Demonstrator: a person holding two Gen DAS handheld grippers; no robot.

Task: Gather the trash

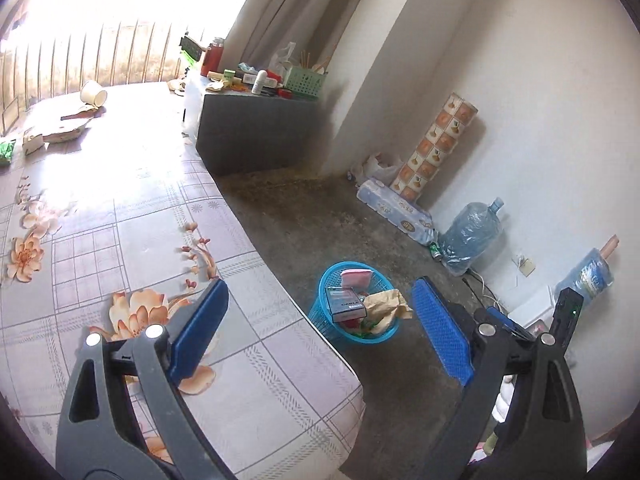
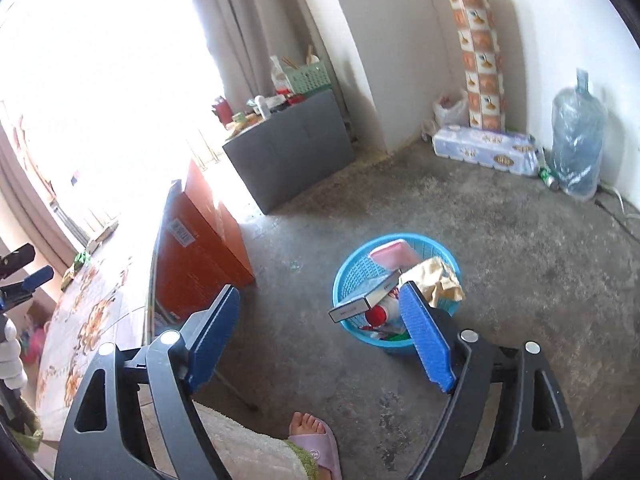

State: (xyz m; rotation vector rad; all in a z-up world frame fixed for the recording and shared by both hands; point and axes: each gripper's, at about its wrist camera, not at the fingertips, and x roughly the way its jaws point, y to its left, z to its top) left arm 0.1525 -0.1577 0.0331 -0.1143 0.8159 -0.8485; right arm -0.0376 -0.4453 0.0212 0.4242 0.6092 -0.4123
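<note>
Blue basket [image 2: 396, 292] full; both grippers empty.

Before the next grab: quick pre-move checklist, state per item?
1. Left gripper empty, jaws apart: ok.
2. Right gripper empty, jaws apart: ok.
3. Blue basket upright on the floor: ok.
4. Room left in basket: not ok; box and brown paper reach past the rim.
5. Trash left on the table: not ok; cup and wrappers remain at the far end.
6. Path to that trash clear: cannot tell.
</note>
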